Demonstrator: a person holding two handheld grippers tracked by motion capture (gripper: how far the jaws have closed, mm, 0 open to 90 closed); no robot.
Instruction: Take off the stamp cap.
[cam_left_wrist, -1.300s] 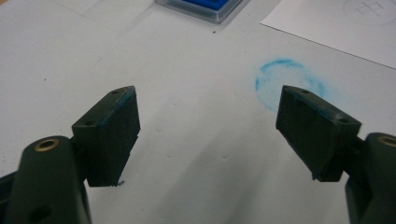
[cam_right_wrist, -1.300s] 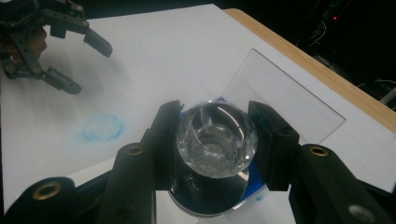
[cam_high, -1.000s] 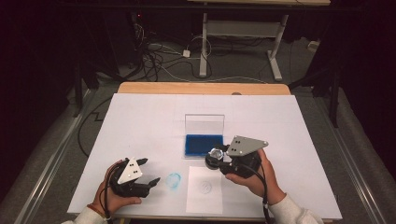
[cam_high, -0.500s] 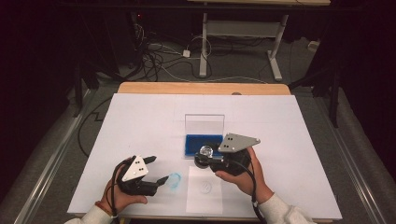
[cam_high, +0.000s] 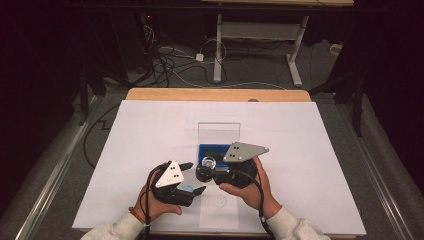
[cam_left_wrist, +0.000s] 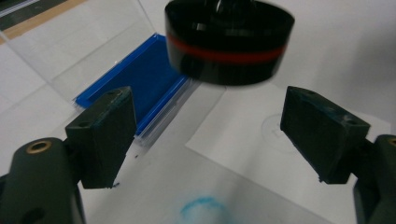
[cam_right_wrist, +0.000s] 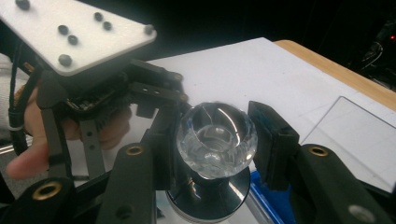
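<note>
While the white tabletop (cam_high: 150, 150) takes up most of the dim room, the action's up front: the blue ink pad (cam_left_wrist: 140, 74) sits just behind the paper sheet (cam_high: 220, 212). The right gripper (cam_right_wrist: 217, 140) is clamped on the stamp's (cam_high: 206, 169) clear knob, stem upright, hovering between pad and paper. The left gripper (cam_high: 192, 178), nearest the paper, has just been opening, nothing between its jaws.
</note>
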